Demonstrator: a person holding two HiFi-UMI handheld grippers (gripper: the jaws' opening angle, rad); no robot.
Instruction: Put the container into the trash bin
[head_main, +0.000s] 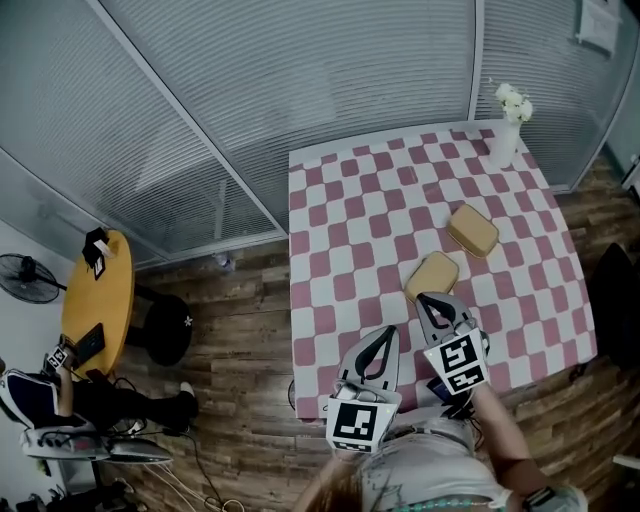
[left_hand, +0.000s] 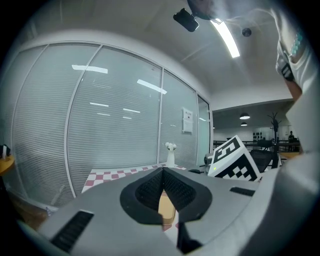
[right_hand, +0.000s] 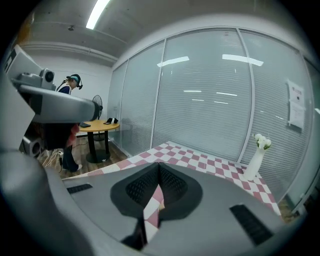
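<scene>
step in hand: the approach, nothing grasped yet. the left gripper (head_main: 386, 335) and right gripper (head_main: 424, 299) are hovering over the near edge of the table (head_main: 330, 250), each with jaws clenched together and empty. the nearer container (head_main: 432, 275) is lying on the checked cloth at 12 o'clock of the right gripper, just beside its tips. the farther container (head_main: 473, 230) is sitting at 1 o'clock beyond it, apart. the vase (head_main: 505, 140) is standing at the far corner. no trash bin is showing. next move, as judged: opening the right jaws, straddling the nearer container, then finding the bin.

Near container (head_main: 432, 275) and far container (head_main: 473, 230) lie on the table (head_main: 340, 230), vase (head_main: 503, 143) behind.
</scene>
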